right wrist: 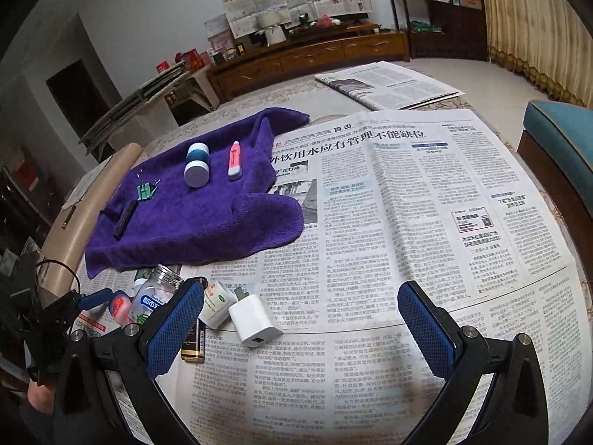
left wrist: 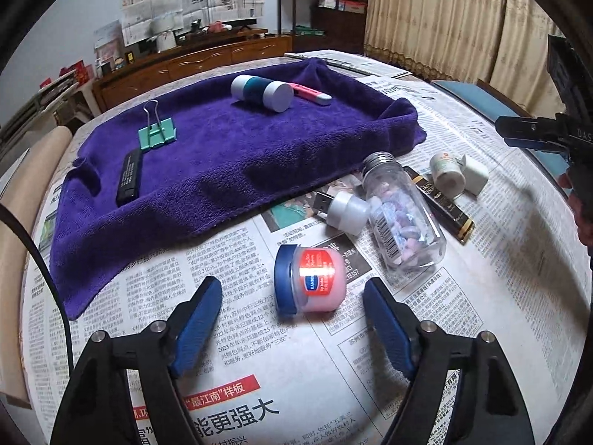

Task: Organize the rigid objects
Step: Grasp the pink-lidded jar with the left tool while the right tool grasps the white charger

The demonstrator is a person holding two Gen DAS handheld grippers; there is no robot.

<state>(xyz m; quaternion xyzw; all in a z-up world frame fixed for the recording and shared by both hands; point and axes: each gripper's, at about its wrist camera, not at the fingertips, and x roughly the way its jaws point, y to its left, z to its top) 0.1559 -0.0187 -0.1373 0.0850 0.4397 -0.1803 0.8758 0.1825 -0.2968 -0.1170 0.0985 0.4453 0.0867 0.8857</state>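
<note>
One clear bottle (left wrist: 402,215) w/ pastel tablets inside.

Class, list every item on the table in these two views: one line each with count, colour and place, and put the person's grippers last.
towel: 1, purple, on newspaper
binder clip: 1, green, on towel
black bar: 1, on towel
teal tube: 1, white ends, on towel
pink marker: 1, on towel
pink jar: 1, blue lid, on its side between left jaws
clear bottle: 1, lying on newspaper
USB light: 1, white
dark box: 1, black-gold
white bottle: 1
charger: 1, white
newspaper: covers table
left gripper: open
right gripper: open
</note>
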